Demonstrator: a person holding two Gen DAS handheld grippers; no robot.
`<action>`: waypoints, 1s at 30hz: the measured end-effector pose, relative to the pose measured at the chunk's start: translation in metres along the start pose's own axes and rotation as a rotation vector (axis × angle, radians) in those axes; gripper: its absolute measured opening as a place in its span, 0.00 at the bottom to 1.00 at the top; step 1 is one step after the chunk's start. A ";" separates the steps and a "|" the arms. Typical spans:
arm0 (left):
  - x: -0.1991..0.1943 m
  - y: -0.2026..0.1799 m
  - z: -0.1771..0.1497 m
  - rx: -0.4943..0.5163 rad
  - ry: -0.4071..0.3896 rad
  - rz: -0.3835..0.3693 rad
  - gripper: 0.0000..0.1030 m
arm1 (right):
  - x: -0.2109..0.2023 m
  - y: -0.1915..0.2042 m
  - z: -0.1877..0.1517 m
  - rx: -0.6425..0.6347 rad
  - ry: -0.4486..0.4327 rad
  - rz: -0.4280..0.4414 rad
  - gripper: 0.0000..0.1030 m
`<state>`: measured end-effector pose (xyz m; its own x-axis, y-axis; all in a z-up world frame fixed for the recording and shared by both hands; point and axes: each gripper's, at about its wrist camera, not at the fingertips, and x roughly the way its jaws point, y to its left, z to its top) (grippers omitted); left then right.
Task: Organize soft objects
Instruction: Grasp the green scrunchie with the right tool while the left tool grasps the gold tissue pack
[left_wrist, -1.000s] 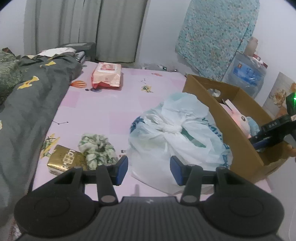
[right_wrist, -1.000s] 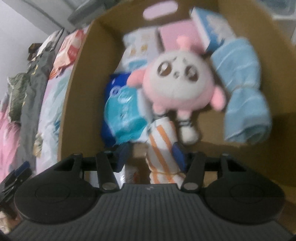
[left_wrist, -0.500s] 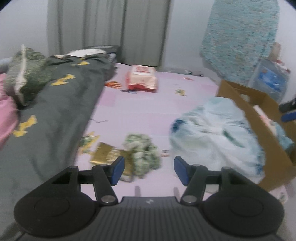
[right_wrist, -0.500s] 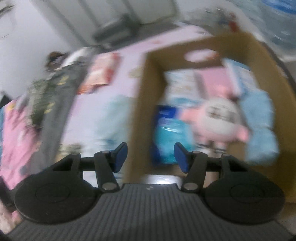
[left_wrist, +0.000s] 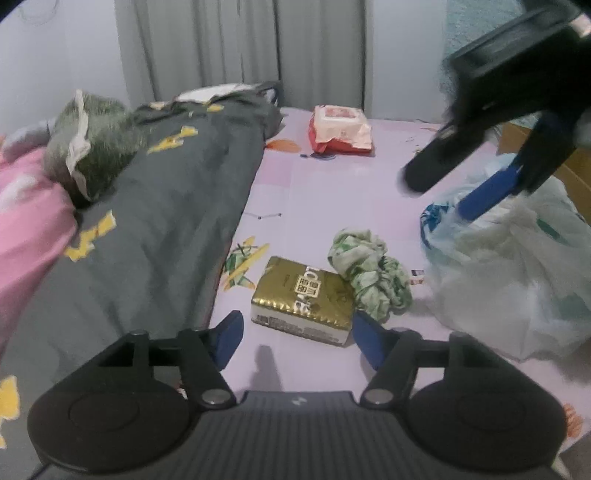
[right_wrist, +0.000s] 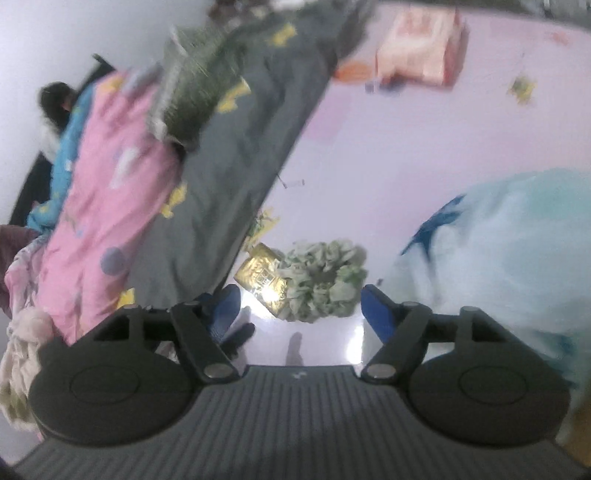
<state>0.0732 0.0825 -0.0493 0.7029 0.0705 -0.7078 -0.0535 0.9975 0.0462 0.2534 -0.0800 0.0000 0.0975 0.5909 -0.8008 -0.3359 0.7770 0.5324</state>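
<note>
On the pink sheet, the gold packet (left_wrist: 303, 301) lies just ahead of the left gripper (left_wrist: 297, 334), fingers spread and empty. Touching its right end is the green scrunchie (right_wrist: 321, 278), directly ahead of the right gripper (right_wrist: 301, 310), also wide and empty, probably nearer.

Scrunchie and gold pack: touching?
Touching. Left wrist view shows the scrunchie lying against and overlapping the gold pack's right edge, no gap.
</note>
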 end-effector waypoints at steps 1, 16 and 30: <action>0.003 0.002 0.000 -0.010 0.000 -0.002 0.67 | 0.012 0.001 0.005 0.019 0.025 0.001 0.71; 0.051 -0.013 0.003 0.153 0.003 0.037 0.88 | 0.101 -0.012 0.025 0.037 0.156 -0.115 0.74; 0.059 -0.018 0.003 0.171 -0.007 0.062 0.74 | 0.098 -0.025 0.025 0.061 0.089 -0.072 0.25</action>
<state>0.1184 0.0685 -0.0897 0.7071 0.1314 -0.6948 0.0242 0.9775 0.2095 0.2950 -0.0361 -0.0845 0.0346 0.5131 -0.8576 -0.2731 0.8303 0.4858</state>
